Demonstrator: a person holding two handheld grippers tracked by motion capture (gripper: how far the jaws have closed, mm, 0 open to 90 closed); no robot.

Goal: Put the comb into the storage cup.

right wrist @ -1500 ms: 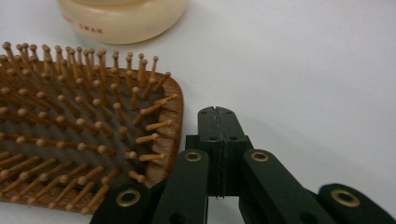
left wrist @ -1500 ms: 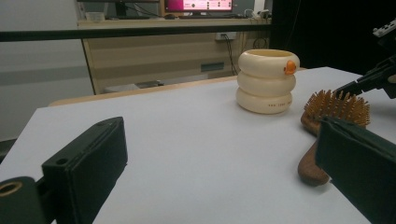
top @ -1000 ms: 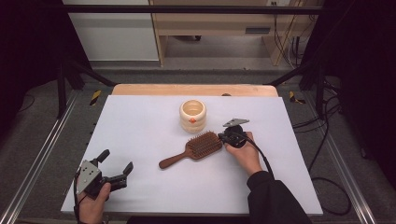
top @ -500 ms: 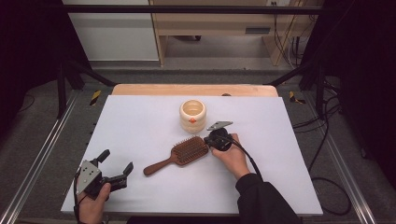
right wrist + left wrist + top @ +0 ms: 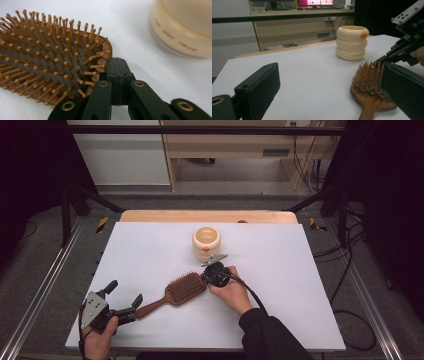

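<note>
Sliding leftward across the bench [image 5: 150, 245], the hairbrush [image 5: 186, 289] is now lying nearer the person's left side than it was a second ago, pushed there by the right tongs [image 5: 204, 276]. Those tongs are pressed together, pinching nothing, with their joined tips butting against the rounded end of the brush head, as the right gripper view shows [image 5: 117, 67]. The brush is resting bristles up, its handle pointing toward the left tongs [image 5: 122, 295], which are waiting spread wide and holding nothing close to the handle's end. The cream ringed pot [image 5: 206, 241] is standing just behind the right tongs. Trouble could be coming from the narrow contact: pushing off-centre on that curved edge may be enough to spin the brush or let the tips slip past it.
</note>
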